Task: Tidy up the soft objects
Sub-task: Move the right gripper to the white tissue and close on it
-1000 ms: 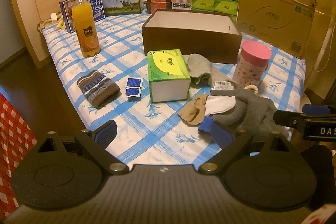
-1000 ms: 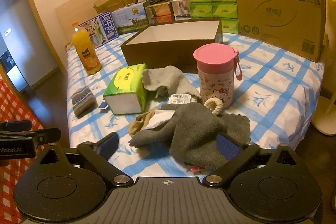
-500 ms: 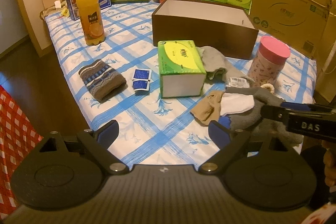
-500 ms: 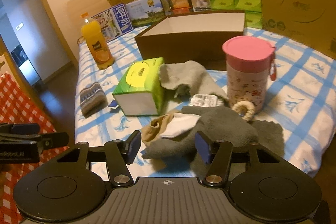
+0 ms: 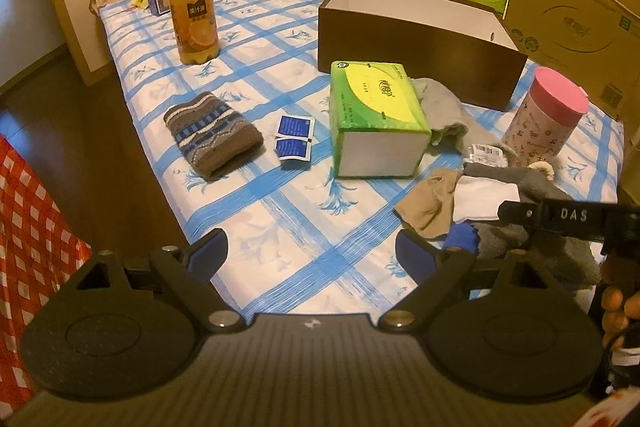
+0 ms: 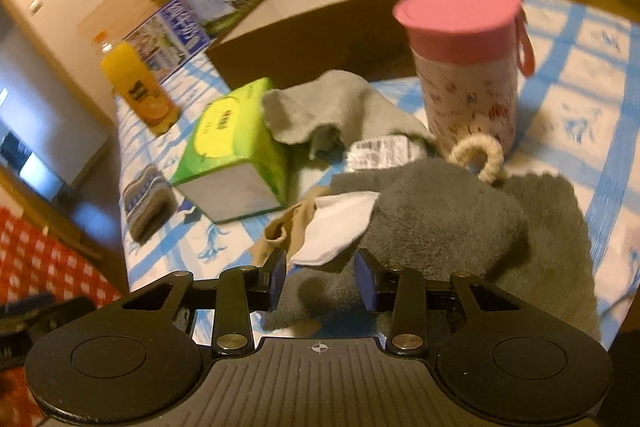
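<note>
Since a second ago the right tongs [image 6: 320, 277] have narrowed from a wide spread to a small gap and dropped low over the pile of soft things, their blue pads [image 6: 276, 279] flanking a fold of the fuzzy dark grey towel [image 6: 444, 219] without visibly pinching it. The right wrist view is now tilted and blurred. The left tongs [image 5: 310, 253] stay spread wide and empty above the near edge of the blue-checked bedsheet [image 5: 256, 195], a little nearer the things than before.

The pile lies at the near right of the bed: a flat white sock [image 6: 336, 231] and a thin tan stocking [image 6: 280, 231] lie on the towel's left edge, and a cream looped hair tie [image 6: 480, 155] rests at its far edge, against the pink-lidded cylindrical cup [image 6: 468, 67]. A paler grey cloth [image 6: 340, 107] is crumpled beside the boxy green tissue pack [image 6: 236, 147]. The ribbed striped knit hat [image 5: 212, 135] lies apart at left, and the open brown cardboard box [image 5: 420, 43] stands behind.
</note>
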